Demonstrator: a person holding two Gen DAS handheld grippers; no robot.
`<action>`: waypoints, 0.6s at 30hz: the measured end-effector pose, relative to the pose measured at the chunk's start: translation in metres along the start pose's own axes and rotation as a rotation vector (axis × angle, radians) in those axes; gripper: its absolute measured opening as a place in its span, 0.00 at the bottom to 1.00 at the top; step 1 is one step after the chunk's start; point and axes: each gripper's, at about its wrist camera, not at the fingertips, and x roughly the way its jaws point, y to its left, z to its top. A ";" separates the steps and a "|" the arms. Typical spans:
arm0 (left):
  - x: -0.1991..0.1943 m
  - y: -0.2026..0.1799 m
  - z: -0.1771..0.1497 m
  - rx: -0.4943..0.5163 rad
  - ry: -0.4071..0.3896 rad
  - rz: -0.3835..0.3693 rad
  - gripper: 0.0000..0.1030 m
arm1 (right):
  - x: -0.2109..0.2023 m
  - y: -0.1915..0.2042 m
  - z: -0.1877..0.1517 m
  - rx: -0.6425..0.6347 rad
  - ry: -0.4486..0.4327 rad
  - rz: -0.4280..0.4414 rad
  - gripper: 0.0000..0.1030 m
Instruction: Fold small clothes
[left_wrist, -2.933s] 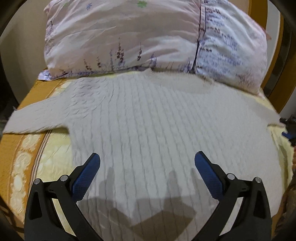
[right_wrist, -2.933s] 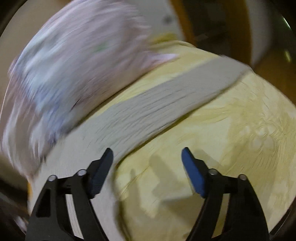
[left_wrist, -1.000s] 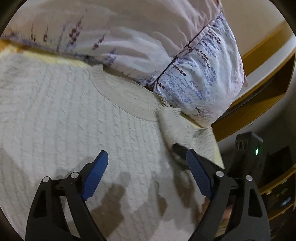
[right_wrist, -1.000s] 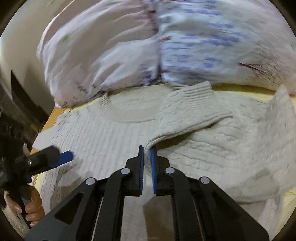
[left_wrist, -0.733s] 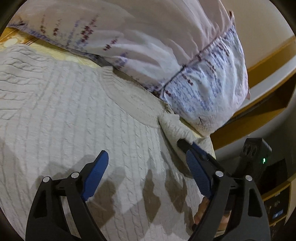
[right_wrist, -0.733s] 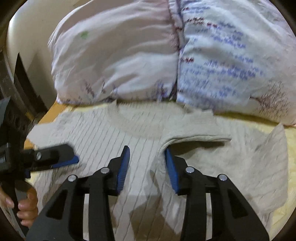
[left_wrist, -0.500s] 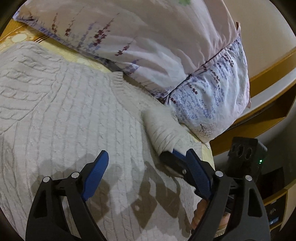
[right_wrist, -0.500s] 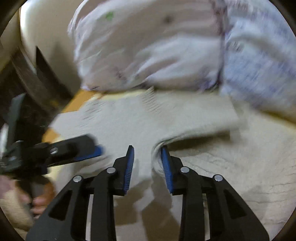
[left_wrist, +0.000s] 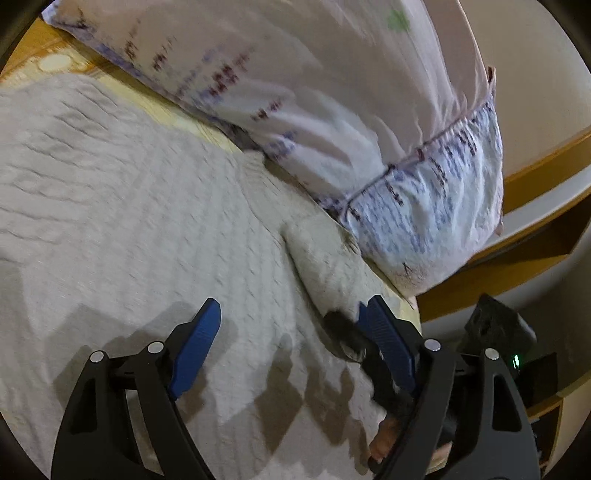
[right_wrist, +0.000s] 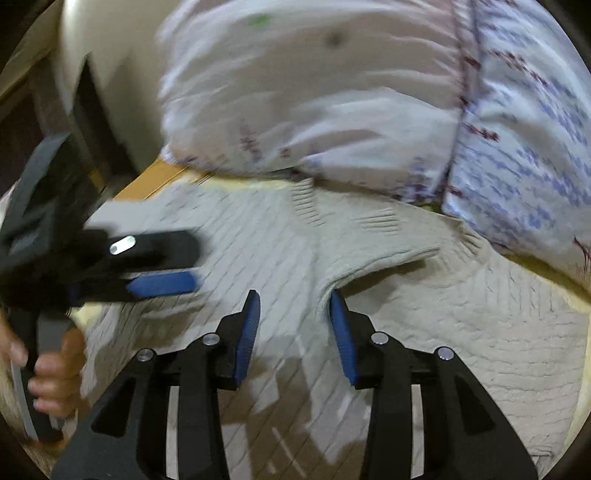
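A cream cable-knit sweater (left_wrist: 129, 229) lies flat on the bed, its neck toward the pillow. Its right sleeve (right_wrist: 373, 240) is folded in across the chest; the fold also shows in the left wrist view (left_wrist: 325, 266). My left gripper (left_wrist: 291, 325) is open and empty, just above the sweater's body. My right gripper (right_wrist: 293, 314) is open over the body beside the sleeve's folded edge, holding nothing. The left gripper also shows at the left of the right wrist view (right_wrist: 162, 282). The right gripper's tip shows in the left wrist view (left_wrist: 340, 325).
A large pale floral pillow (left_wrist: 332, 110) lies against the sweater's neck; it also fills the top of the right wrist view (right_wrist: 351, 96). Yellow patterned bedding (left_wrist: 55, 66) shows at the edges. A wooden bed frame (left_wrist: 535, 173) stands at the right.
The right gripper was shut on the sleeve after carrying it across the chest; it has let go and opened. The left gripper stayed open and shifted over the sweater's body.
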 end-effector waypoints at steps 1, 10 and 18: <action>0.000 0.000 0.002 -0.001 0.005 -0.003 0.80 | 0.004 0.001 0.003 -0.001 0.004 -0.010 0.14; 0.007 0.014 0.017 -0.048 0.044 -0.045 0.79 | 0.011 0.051 -0.015 -0.212 0.053 0.156 0.36; 0.012 0.014 0.007 -0.010 0.045 0.028 0.76 | -0.023 -0.013 -0.038 0.141 0.116 0.200 0.43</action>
